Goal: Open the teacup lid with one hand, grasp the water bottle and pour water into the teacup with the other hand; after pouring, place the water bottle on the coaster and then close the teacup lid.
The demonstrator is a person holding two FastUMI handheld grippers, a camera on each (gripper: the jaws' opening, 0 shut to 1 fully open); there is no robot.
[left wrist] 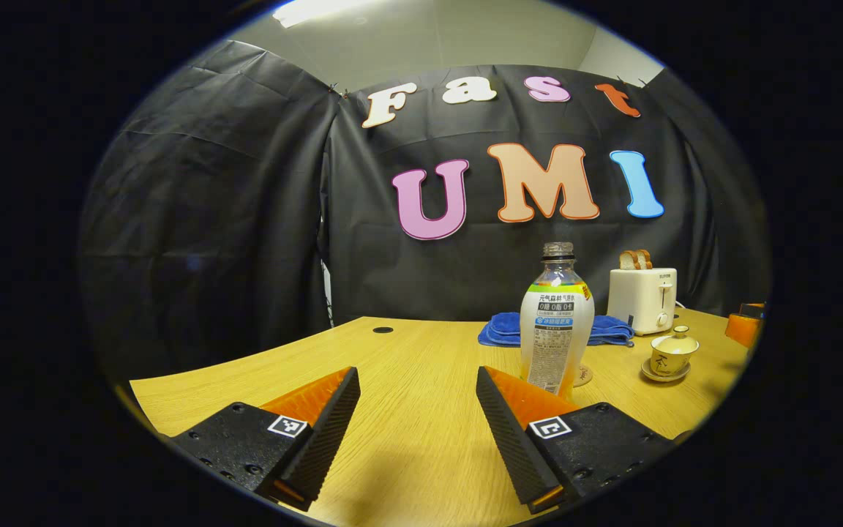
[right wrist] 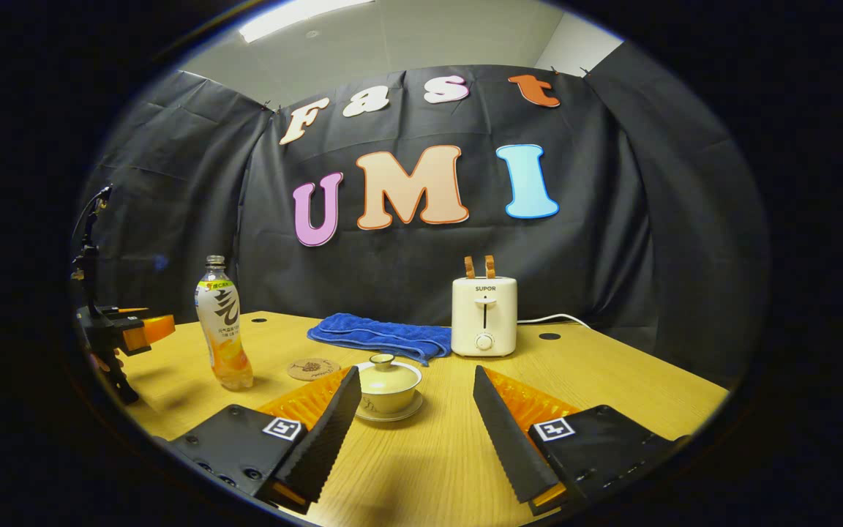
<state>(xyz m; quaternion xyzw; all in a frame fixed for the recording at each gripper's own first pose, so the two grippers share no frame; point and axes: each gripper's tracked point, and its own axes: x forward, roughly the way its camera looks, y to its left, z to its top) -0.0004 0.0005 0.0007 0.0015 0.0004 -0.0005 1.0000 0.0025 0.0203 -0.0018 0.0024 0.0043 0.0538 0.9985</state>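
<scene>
A clear water bottle [left wrist: 557, 322] with no cap stands upright on the wooden table, just beyond my left gripper [left wrist: 418, 399], which is open and holds nothing. Behind the bottle lies a round coaster [left wrist: 582, 375]. The lidded teacup [left wrist: 674, 354] rests on its saucer at the right. In the right gripper view my right gripper [right wrist: 416, 399] is open, with the teacup [right wrist: 388, 386] and its lid [right wrist: 383, 364] just ahead between the fingers, apart from them. The bottle [right wrist: 222, 333] and the coaster [right wrist: 312, 368] stand to the left, and the left gripper [right wrist: 145, 329] shows at the far left.
A white toaster [right wrist: 484, 316] holding bread slices stands at the back of the table [right wrist: 612, 388], a cable running off to its right. A folded blue towel [right wrist: 377, 337] lies left of the toaster. Black cloth walls close in the booth.
</scene>
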